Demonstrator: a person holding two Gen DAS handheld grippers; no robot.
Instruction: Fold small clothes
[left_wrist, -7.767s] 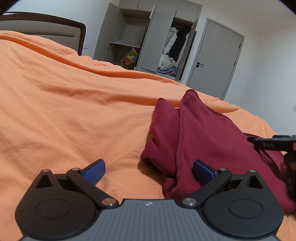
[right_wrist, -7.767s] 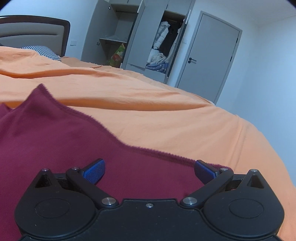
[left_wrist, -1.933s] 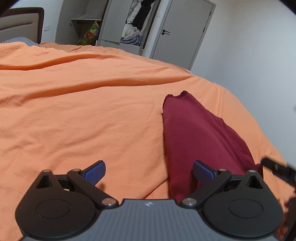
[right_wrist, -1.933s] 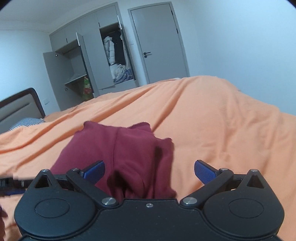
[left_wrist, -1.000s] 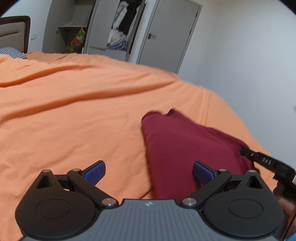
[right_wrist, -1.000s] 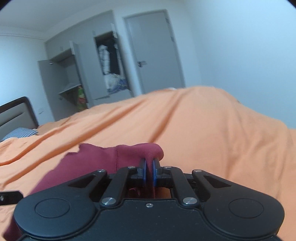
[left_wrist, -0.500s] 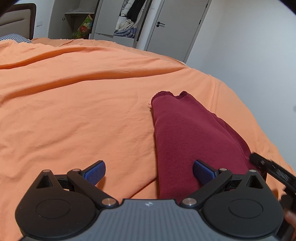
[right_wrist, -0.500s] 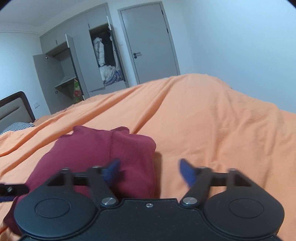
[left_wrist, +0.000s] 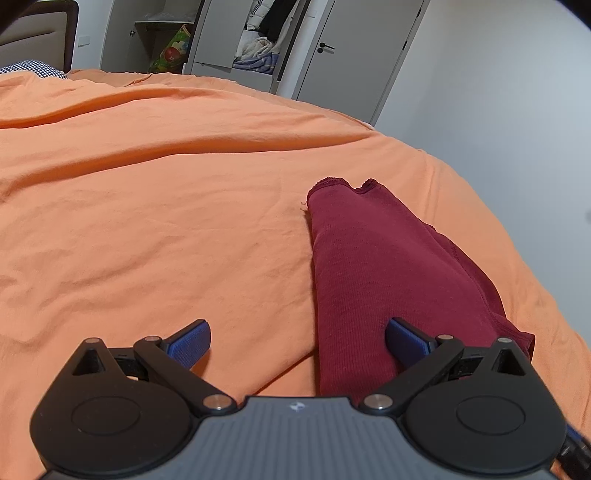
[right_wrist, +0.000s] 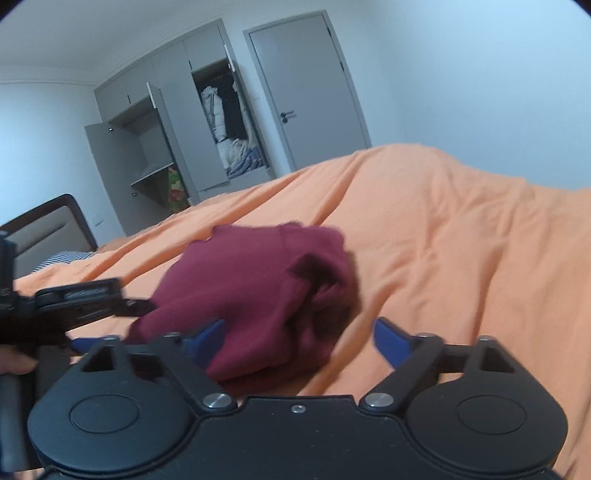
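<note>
A dark red garment (left_wrist: 384, 269) lies folded into a narrow strip on the orange bed cover (left_wrist: 155, 206). My left gripper (left_wrist: 297, 341) is open at the strip's near end, its right pad over the cloth and its left pad over bare cover. In the right wrist view the same garment (right_wrist: 258, 288) bunches into a mound with a dark fold opening on its right side. My right gripper (right_wrist: 297, 341) is open, its left pad against the near edge of the cloth. The other gripper's black body (right_wrist: 74, 299) reaches in from the left.
A grey wardrobe (left_wrist: 236, 37) stands open beyond the bed, with clothes inside, next to a closed grey door (left_wrist: 351, 55). A headboard (left_wrist: 40, 33) and checked pillow (left_wrist: 29, 70) sit at far left. The bed's edge drops off to the right of the garment.
My right gripper, shut on the garment's edge a second ago, has opened and let it go. The view has tilted and the cloth now sits bunched. The left gripper stayed open.
</note>
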